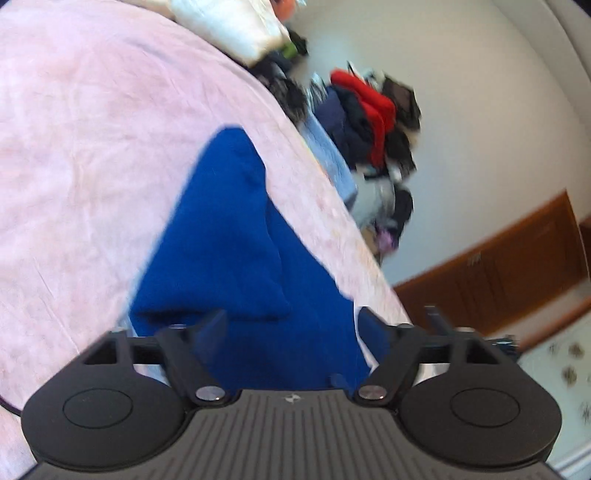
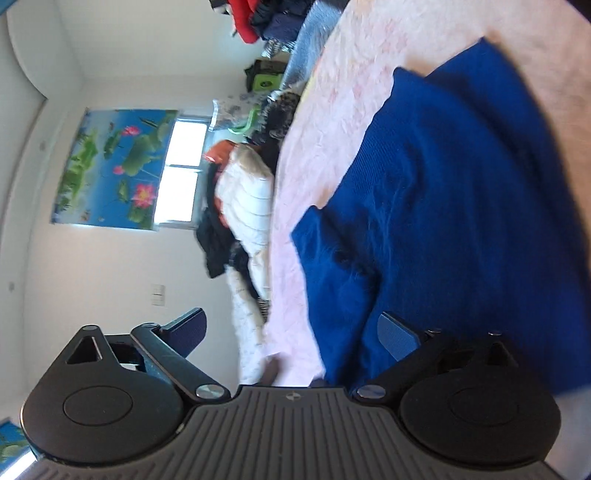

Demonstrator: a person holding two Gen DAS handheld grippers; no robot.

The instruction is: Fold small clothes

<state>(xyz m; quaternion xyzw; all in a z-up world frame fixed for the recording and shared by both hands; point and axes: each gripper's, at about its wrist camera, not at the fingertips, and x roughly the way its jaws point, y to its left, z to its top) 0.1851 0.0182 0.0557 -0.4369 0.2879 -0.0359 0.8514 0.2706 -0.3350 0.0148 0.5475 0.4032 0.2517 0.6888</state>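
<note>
A royal-blue knit garment [image 1: 236, 236] lies on the pink bedsheet [image 1: 81, 147], partly folded with a thick layer doubled over itself. My left gripper [image 1: 291, 328] hovers over its near end with the jaws wide apart; the cloth lies under and between the fingers [image 1: 212, 330], and neither pad presses on it. In the right wrist view, rolled sideways, the same garment [image 2: 461, 206] fills the right half. My right gripper [image 2: 293, 332] is open at the garment's edge, its right finger [image 2: 399, 336] over the blue cloth and its left finger off the bed. Both views are blurred.
A heap of red, navy and black clothes [image 1: 373, 125] sits beyond the bed's far edge, beside a white quilted jacket [image 1: 229, 26]. The same jacket [image 2: 247, 206] and dark clothes lie along the bed edge. There is a lotus poster [image 2: 110, 166], a window, and wooden panelling [image 1: 517, 266].
</note>
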